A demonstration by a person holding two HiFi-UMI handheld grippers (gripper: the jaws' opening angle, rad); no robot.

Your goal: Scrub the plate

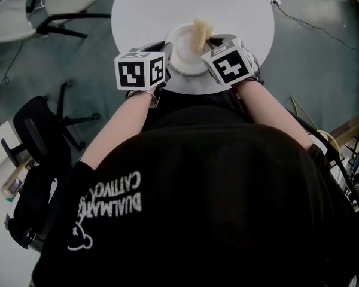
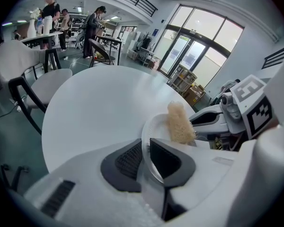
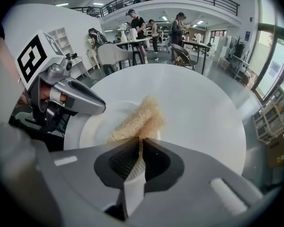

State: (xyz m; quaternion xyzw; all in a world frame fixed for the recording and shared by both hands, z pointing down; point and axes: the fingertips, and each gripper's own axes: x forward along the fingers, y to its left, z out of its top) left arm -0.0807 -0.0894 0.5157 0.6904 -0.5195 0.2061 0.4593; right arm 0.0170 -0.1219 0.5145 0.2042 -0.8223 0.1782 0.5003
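Far-off bystanders — gripper views only — beyond plate, scrubber

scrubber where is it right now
Head view, top centre: the scrubber sits over the white plate at the round table's near edge, pinched by the right gripper; the left gripper holds the plate's rim.

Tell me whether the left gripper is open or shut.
Shut on the plate: the left gripper clamps the plate's rim between both jaws, as its own view shows.
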